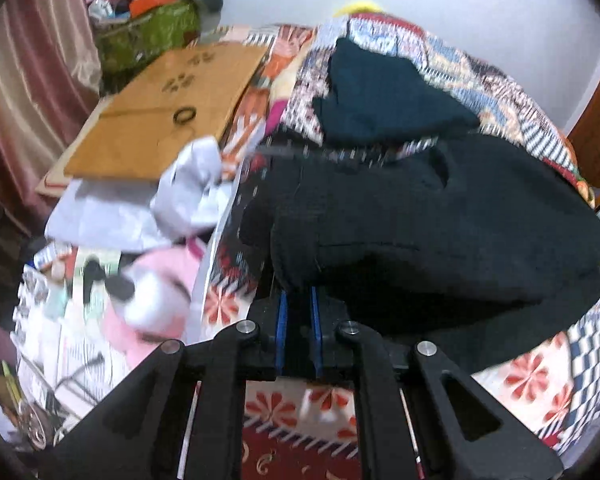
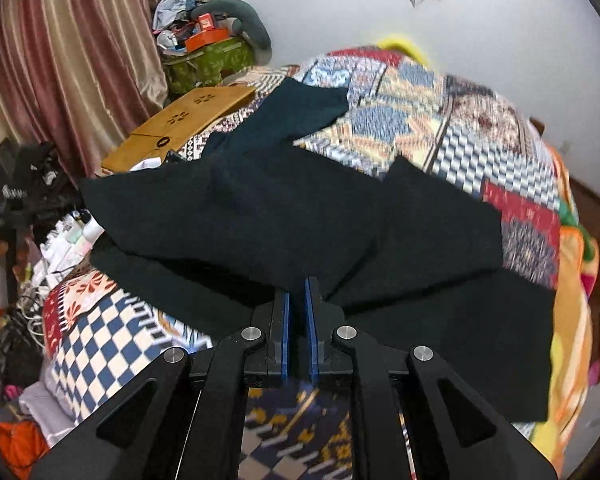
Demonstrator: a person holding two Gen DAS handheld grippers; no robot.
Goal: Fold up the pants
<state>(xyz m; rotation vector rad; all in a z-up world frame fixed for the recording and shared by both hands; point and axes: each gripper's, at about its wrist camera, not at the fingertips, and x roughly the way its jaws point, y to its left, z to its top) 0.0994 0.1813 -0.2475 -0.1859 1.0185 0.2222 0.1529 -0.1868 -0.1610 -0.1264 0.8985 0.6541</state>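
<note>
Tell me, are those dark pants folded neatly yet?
Not yet. The pants hang bunched and draped between both tongs, left tongs and right tongs, above the patchwork quilt.

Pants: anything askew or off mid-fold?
Yes. The dark pants are bunched and crooked across the patterned quilt, one leg trailing toward the wooden board. Both the left claw and right claw pinch fabric edges. No damage visible.

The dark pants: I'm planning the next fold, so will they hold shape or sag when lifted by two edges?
The dark pants probably sag: between the left gripper and right gripper the cloth already drapes in soft folds. They look like a thick knit, so likely not slippery in the blue pads. The free end would probably drag across the patterned bedspread.
</note>
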